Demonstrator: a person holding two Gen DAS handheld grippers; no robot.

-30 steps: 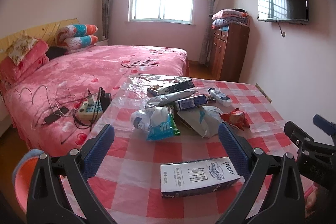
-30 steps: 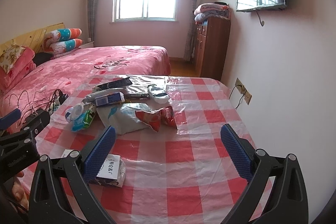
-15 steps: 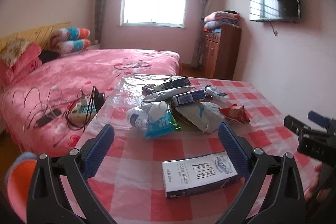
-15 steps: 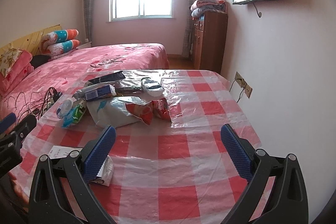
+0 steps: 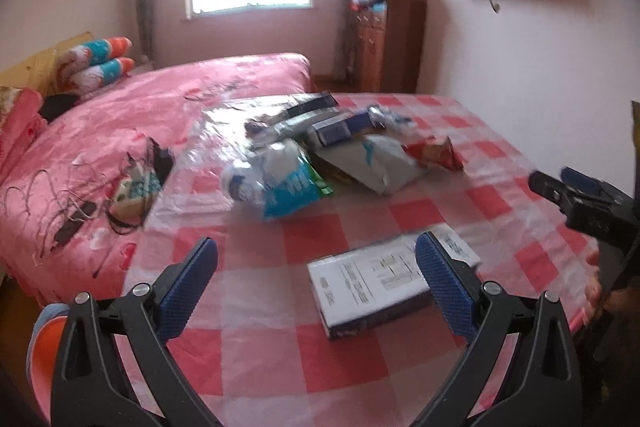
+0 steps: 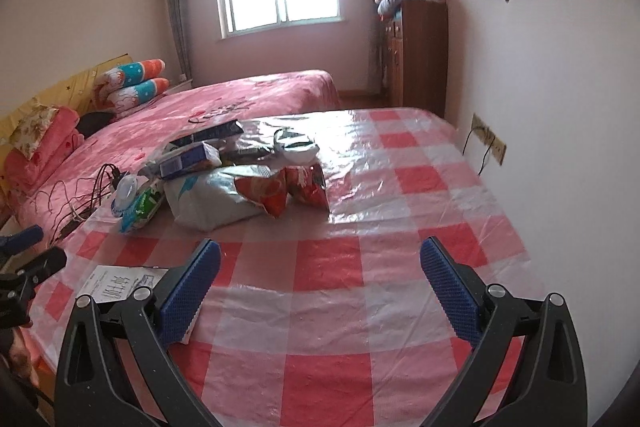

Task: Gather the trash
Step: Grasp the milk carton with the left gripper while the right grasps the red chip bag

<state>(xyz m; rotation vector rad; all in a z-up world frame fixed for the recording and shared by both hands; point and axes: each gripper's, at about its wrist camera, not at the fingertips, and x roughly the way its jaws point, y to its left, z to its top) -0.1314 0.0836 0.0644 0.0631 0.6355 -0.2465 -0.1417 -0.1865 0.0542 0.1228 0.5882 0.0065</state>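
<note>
A pile of trash lies mid-table: a red snack wrapper [image 5: 434, 155] [image 6: 286, 189], a white and grey bag [image 5: 370, 163] [image 6: 208, 201], a blue and white packet [image 5: 290, 189] [image 6: 136, 209] and a dark blue box [image 5: 340, 129] [image 6: 188, 159]. A flat white box with print [image 5: 380, 279] [image 6: 116, 281] lies nearer, by itself. My left gripper [image 5: 316, 285] hangs open above the table, with the white box just inside its right finger. My right gripper [image 6: 320, 287] is open over bare cloth, the white box behind its left finger.
The table [image 6: 400, 227] has a red and white check cloth under clear plastic and stands against the right wall. A pink bed [image 5: 120, 115] with cables and a power strip [image 5: 132, 191] adjoins its left side. An orange bin [image 5: 44, 359] is low left. Wall sockets [image 6: 488, 143] sit nearby.
Both views have tilted and drifted. The left gripper has swung left, so the white box now sits by its right finger. The right gripper has come a little closer to the pile.
</note>
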